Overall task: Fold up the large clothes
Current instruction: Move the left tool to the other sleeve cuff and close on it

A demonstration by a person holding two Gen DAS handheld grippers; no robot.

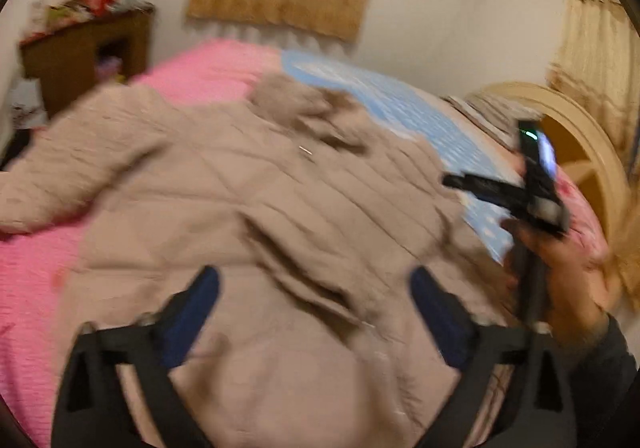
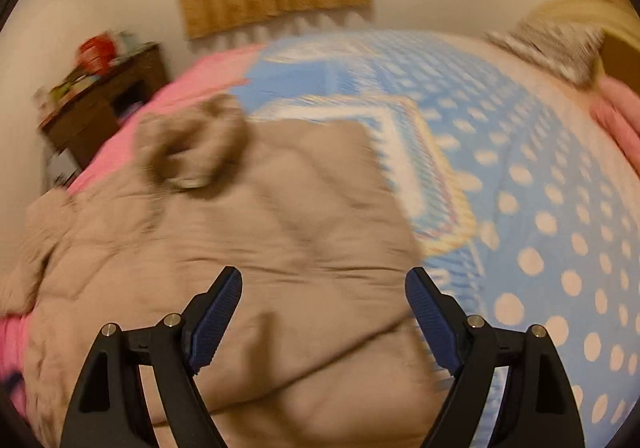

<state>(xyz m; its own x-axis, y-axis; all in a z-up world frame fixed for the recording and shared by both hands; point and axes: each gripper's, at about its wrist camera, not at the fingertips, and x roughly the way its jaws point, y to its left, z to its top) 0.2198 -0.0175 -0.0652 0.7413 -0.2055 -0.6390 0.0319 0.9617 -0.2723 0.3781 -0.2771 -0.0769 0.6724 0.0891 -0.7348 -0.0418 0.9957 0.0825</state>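
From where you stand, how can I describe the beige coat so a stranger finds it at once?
Look at the bed with the pink sheet and the blue dotted blanket. The beige quilted coat lies spread across both, its bunched hood pointing toward the brown nightstand. It is the only plain, puffy, stitched thing there; its neighbours are bright or patterned.
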